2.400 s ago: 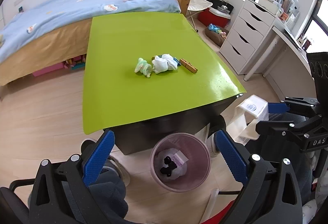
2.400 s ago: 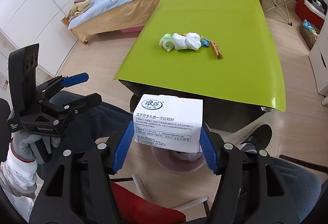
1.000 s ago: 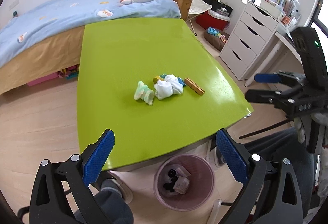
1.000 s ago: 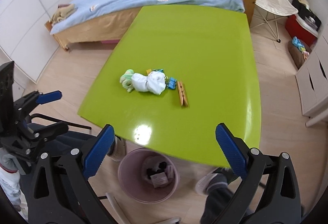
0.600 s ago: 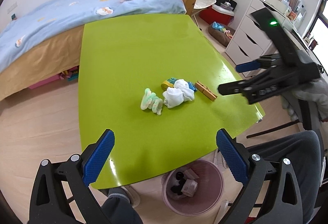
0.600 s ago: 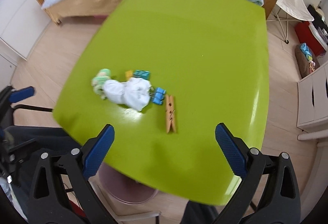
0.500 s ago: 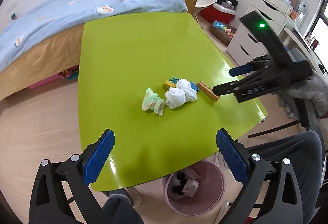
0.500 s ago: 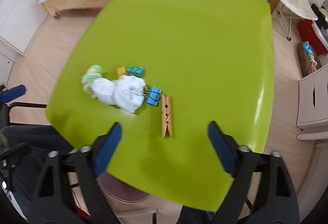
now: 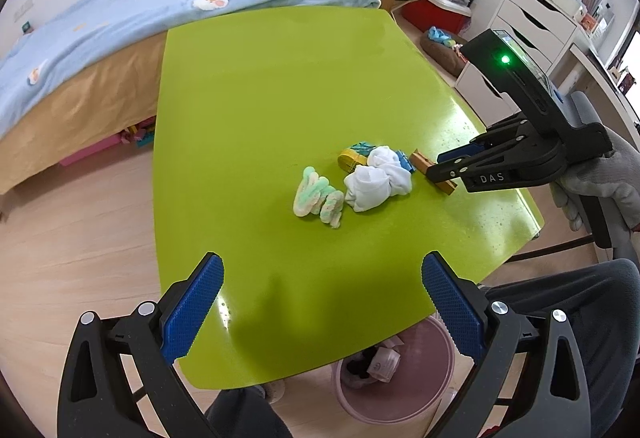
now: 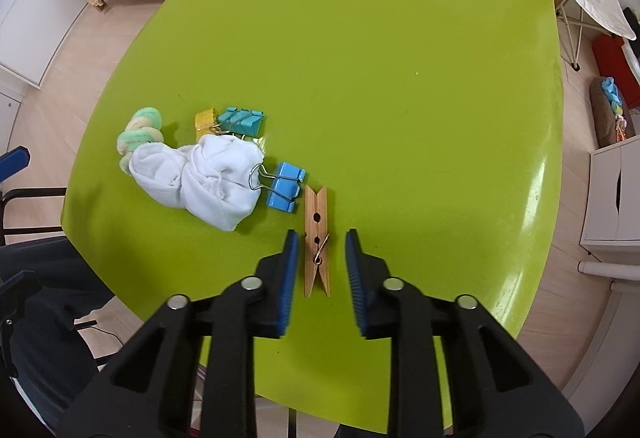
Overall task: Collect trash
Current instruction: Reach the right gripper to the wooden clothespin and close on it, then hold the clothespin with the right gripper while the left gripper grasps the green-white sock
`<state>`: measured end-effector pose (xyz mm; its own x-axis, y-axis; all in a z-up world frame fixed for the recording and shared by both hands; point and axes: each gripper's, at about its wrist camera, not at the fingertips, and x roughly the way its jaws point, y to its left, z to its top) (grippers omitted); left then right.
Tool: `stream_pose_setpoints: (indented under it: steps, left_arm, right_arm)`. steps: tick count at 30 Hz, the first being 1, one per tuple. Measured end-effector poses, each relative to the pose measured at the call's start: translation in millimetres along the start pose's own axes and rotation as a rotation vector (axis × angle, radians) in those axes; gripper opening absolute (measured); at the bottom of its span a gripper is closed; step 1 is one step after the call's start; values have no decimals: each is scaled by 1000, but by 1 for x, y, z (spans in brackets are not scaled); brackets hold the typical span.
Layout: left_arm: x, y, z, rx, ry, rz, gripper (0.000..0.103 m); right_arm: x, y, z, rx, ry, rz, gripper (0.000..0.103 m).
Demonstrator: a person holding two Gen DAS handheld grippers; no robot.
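A wooden clothespin (image 10: 317, 238) lies on the green table (image 10: 380, 57); it also shows in the left wrist view (image 9: 424, 162). My right gripper (image 10: 321, 238) is low over it, fingers on either side, narrowed but apart from it. Left of it lie a blue binder clip (image 10: 285, 186), a white sock bundle (image 10: 200, 177), a teal clip (image 10: 241, 119), a yellow clip (image 10: 205, 121) and a green-white sock roll (image 10: 140, 131). My left gripper (image 9: 322, 292) is open and empty over the table's near edge. A pink trash bin (image 9: 400, 394) with trash stands under that edge.
A bed with a blue cover (image 9: 120, 25) stands beyond the table. A white drawer unit (image 9: 532, 25) and a red box (image 9: 436, 11) are at the right. A person's legs (image 9: 560, 302) and a chair are by the table's near right corner.
The right gripper dropped the white box into the bin, swung over the table, came down over the clothespin and narrowed around it. The left gripper rose from the bin and moved over the table edge.
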<state>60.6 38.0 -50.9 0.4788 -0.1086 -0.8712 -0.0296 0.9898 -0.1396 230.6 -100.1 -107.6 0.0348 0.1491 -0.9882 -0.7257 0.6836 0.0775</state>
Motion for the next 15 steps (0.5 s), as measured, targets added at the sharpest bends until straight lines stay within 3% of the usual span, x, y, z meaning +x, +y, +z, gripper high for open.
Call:
stream_pose_setpoints:
  steps: [5,15]
  left_arm:
    - [5,1,3,5,7,10,95]
    - [27,3,14,33,50,24,95]
  right_arm:
    - [2,-4,-1,4,8,6,12]
    - [-27,-24,-24,49,-37,60,12]
